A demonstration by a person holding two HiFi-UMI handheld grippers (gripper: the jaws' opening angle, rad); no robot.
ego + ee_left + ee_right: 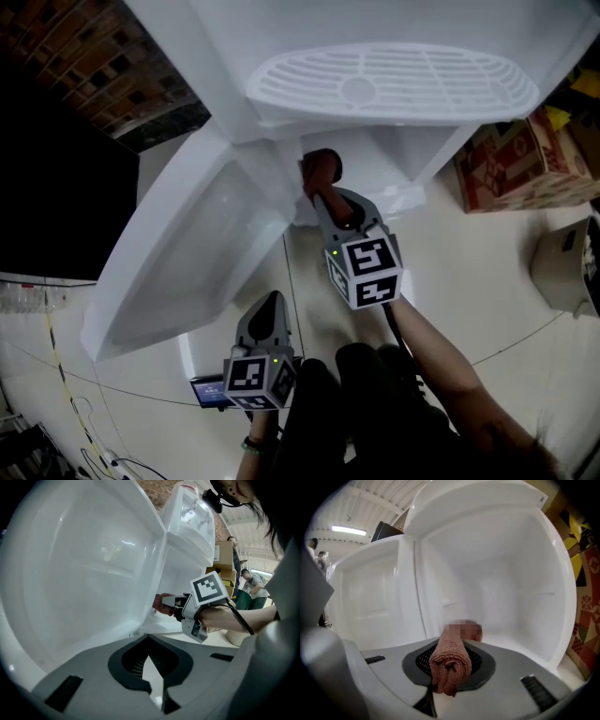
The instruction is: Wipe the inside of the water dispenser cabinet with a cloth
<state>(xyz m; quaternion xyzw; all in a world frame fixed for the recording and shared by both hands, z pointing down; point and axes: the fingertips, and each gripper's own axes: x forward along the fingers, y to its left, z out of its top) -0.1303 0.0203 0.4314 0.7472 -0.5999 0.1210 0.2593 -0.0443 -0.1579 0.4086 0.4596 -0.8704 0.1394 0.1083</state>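
The white water dispenser's cabinet [398,159] stands open, its door [187,253] swung out to the left. My right gripper [328,199] is shut on a rolled reddish-brown cloth [321,169] at the cabinet's left front edge. In the right gripper view the cloth [450,660] bulges between the jaws, facing the bare white interior [506,588]; its far end is blurred. My left gripper [270,305] hangs lower, below the door, shut with nothing in it. From the left gripper view [149,644] I see the door's inner face [84,573] and the right gripper [180,605] with the cloth [161,604].
A slotted drip tray [394,80] juts out above the cabinet. A printed cardboard box [511,159] and a beige box [567,262] stand on the floor at right. A dark panel [56,197] and cables [75,422] lie left. People [253,585] stand far behind.
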